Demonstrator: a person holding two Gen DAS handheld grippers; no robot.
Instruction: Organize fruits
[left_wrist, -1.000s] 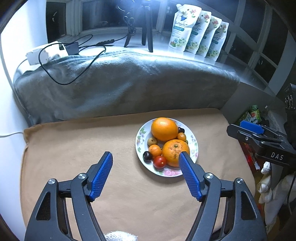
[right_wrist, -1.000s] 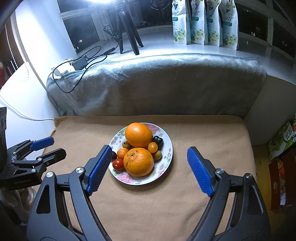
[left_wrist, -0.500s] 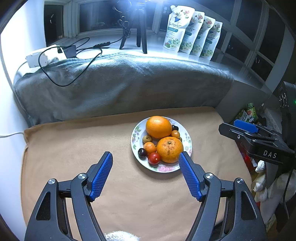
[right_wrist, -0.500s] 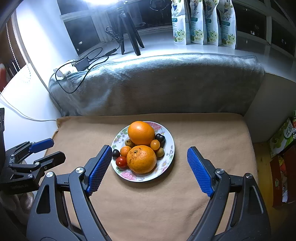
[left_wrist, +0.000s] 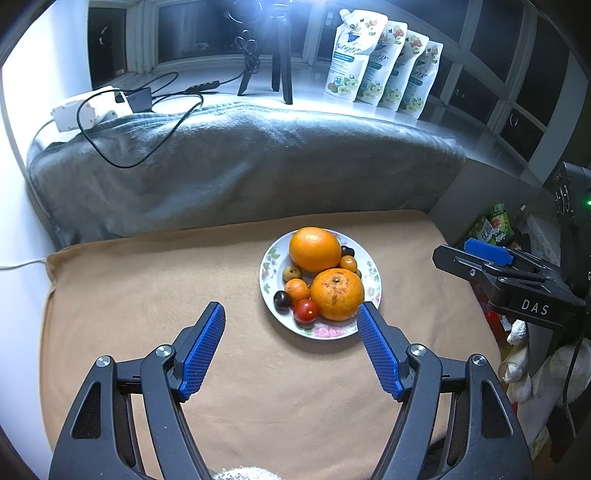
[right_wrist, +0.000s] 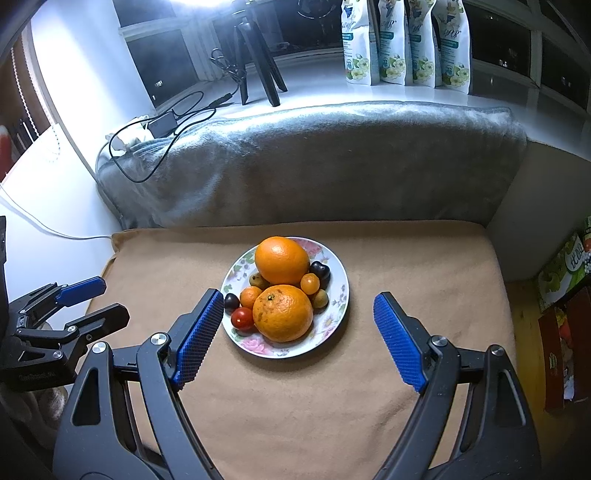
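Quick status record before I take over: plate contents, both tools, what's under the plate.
plate: floral plate, sits on the tan blanket
large fruit: two oranges, far orange and near orange, touching
small fruit: red tomato, dark plum, several small orange and yellow-green fruits, all on the plate
left tool: open, empty, near the plate's front edge
right tool: open, empty, fingers either side of the plate
behind: grey blanket, pouches on the sill

Bare tan mat (left_wrist: 147, 295) across lower and left frame; floral plate (left_wrist: 266, 273) heaped with fruit at centre; grey blanket ridge (left_wrist: 240, 166) blocking upper frame.
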